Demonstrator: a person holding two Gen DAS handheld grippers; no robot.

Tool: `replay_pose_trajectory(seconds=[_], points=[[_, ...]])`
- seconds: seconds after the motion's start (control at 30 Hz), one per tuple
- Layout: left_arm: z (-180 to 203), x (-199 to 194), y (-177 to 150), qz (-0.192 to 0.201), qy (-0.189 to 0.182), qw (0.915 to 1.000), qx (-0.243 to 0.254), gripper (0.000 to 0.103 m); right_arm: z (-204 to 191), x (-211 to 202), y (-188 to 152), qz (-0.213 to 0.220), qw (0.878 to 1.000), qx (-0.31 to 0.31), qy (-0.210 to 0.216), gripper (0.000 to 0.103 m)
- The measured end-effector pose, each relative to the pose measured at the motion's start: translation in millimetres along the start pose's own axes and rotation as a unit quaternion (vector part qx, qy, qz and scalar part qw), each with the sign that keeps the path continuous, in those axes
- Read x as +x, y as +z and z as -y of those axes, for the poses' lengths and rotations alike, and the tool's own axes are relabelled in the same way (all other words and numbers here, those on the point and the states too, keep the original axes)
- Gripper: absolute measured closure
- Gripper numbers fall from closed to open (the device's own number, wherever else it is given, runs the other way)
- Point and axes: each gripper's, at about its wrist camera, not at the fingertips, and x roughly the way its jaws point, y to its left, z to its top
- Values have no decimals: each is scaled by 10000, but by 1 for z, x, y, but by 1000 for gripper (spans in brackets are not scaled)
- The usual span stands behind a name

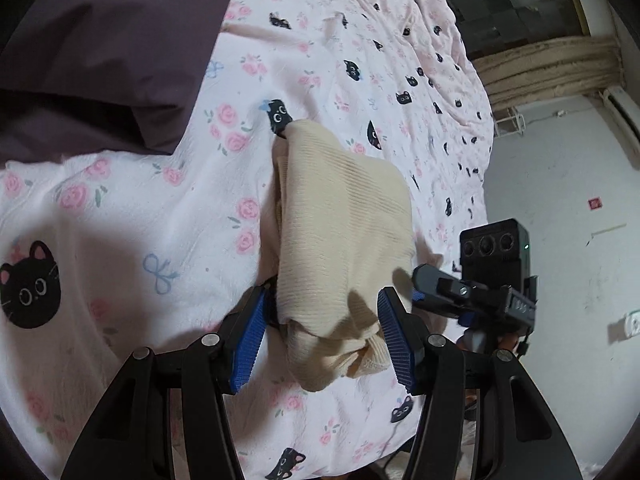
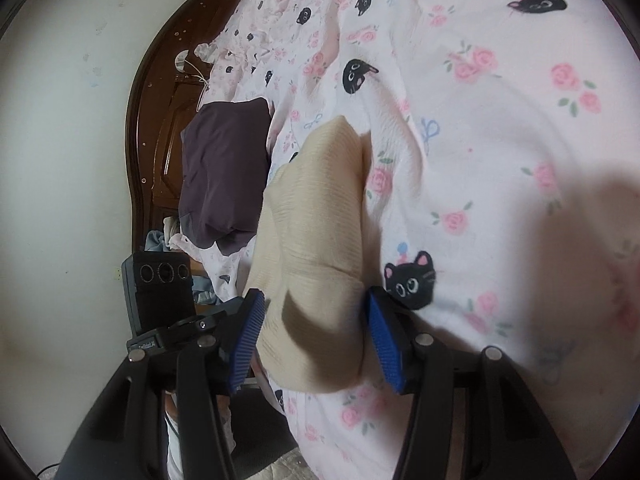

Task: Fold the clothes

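Cat-print bedsheet (image 1: 132, 208) under folded cream garment (image 1: 344, 216), left gripper (image 1: 320, 332) and right gripper (image 2: 316, 336) both released.

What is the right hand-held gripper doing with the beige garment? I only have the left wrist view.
Observer: The right hand-held gripper is open, its blue pads either side of the folded beige garment.
Operator: What lies beyond the purple fabric?
Observer: A dark wooden headboard stands right behind the purple garment.
Operator: Any other laundry?
Observer: Yes, pale blue and white cloth is bunched beside the purple garment, against the headboard.
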Motion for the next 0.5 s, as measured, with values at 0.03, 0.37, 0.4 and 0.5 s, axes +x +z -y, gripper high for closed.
replay_pose_trajectory(seconds=[0.03, 0.37, 0.4, 0.5], points=[[-2, -1, 1, 4, -66, 10000, -64, 52, 0, 2, 0, 7, 10000, 11, -41, 50], [-14, -4, 4, 42, -367, 9985, -398, 52, 3, 13, 2, -41, 9998, 158, 81, 80], [-15, -4, 5, 42, -392, 9983, -429, 52, 4, 13, 2, -39, 9998, 178, 120, 80], [-19, -4, 5, 38, -520, 9971, -559, 52, 5, 9, 4, -14, 9991, 288, 306, 81]])
